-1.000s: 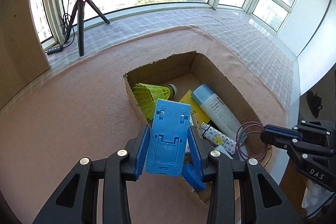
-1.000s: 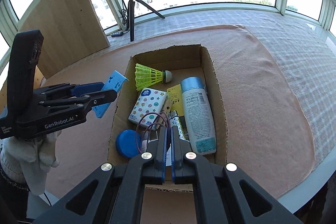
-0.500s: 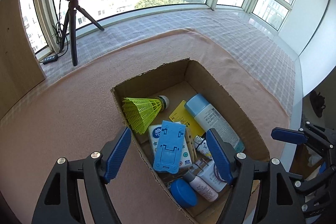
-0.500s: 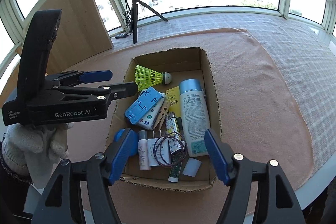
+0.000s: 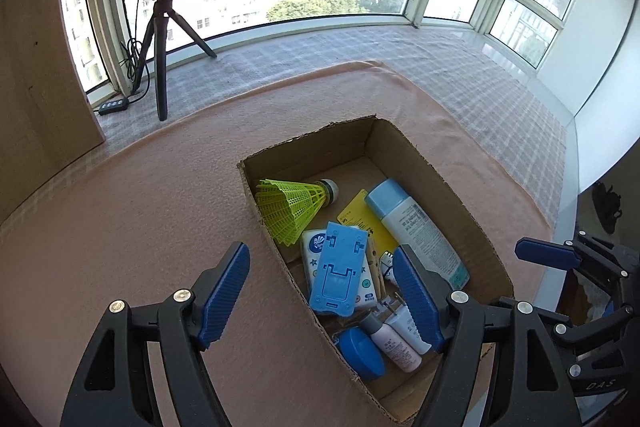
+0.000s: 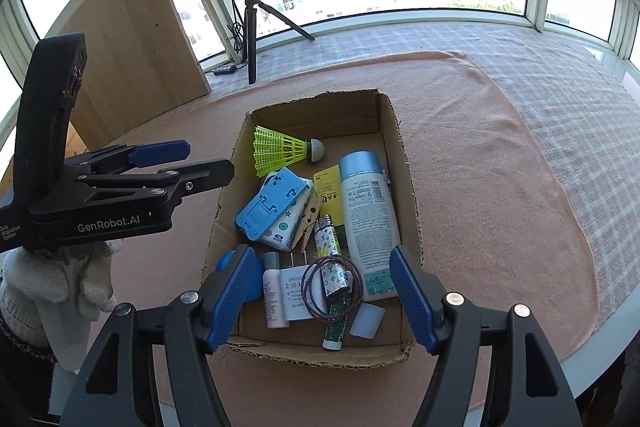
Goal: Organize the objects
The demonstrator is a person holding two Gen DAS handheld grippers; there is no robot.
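Observation:
An open cardboard box (image 5: 304,143) (image 6: 312,103) sits on a pink cloth. A blue phone stand (image 5: 338,269) (image 6: 272,203) lies in it, flat on a white tissue pack (image 5: 314,241). Thin purple hair ties (image 6: 332,285) rest on a white charger (image 6: 294,293) and a patterned lighter. The box also holds a yellow shuttlecock (image 5: 290,205) (image 6: 280,149), a blue-capped bottle (image 5: 416,227) (image 6: 366,207) and a blue round lid (image 5: 360,347). My left gripper (image 5: 320,247) (image 6: 210,159) hangs open above the box's left wall, holding nothing. My right gripper (image 6: 322,251) stands open over the box's near end, also holding nothing.
A ring light on a tripod (image 5: 160,39) (image 6: 250,27) stands at the back by the windows, its cable on the checked cloth. A wooden board (image 6: 132,47) leans at the back left. The table's rounded edge (image 6: 580,347) runs close on the right. A white-gloved hand (image 6: 48,287) holds the left gripper.
Both grippers have opened. The blue stand dropped from the left gripper onto the tissue pack; the hair ties dropped from the right gripper into the box's near end. Both hands stayed nearly still.

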